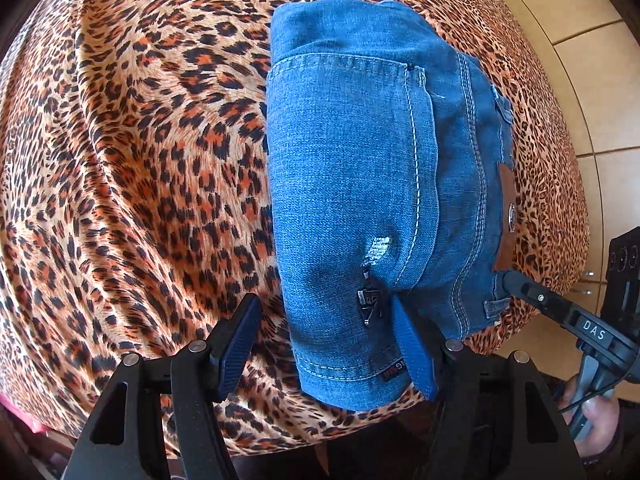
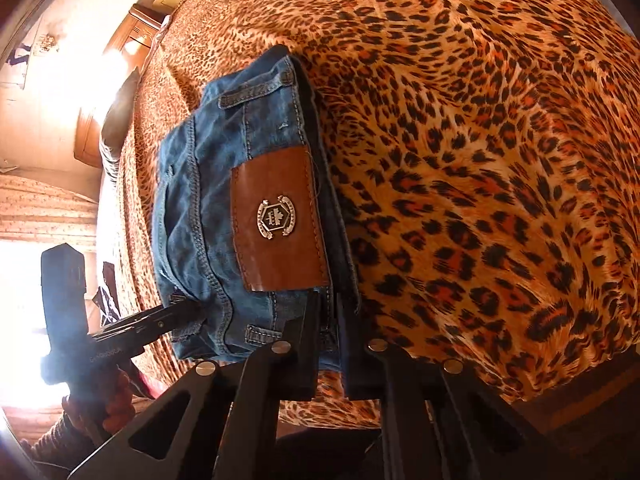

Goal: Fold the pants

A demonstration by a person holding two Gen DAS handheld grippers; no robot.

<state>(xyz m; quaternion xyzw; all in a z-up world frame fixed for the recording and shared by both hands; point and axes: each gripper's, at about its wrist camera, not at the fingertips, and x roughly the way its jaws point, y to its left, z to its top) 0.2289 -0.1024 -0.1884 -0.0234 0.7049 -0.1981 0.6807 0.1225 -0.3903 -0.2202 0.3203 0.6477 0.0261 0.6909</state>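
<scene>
The blue denim pants lie on the leopard-print bedspread, near its edge, already folded into a compact rectangular bundle with the back pocket on top and the waistband along one side. Judging by that shape, the main folds are done; what seems left is to let go, square up the bundle and perhaps smooth it.

The left gripper hangs at the near end of the bundle with its jaws standing well apart. One blue pad rests against the denim beside a small metal tab; the other pad is clear over the bedspread, so nothing is clamped.

The right gripper is at the waistband end, just below the brown leather patch with its silver emblem. Its jaws are nearly closed, with the stacked waistband edge of the pants between them, so it appears to pinch the fabric. A hand shows at the frame's edge.
</scene>
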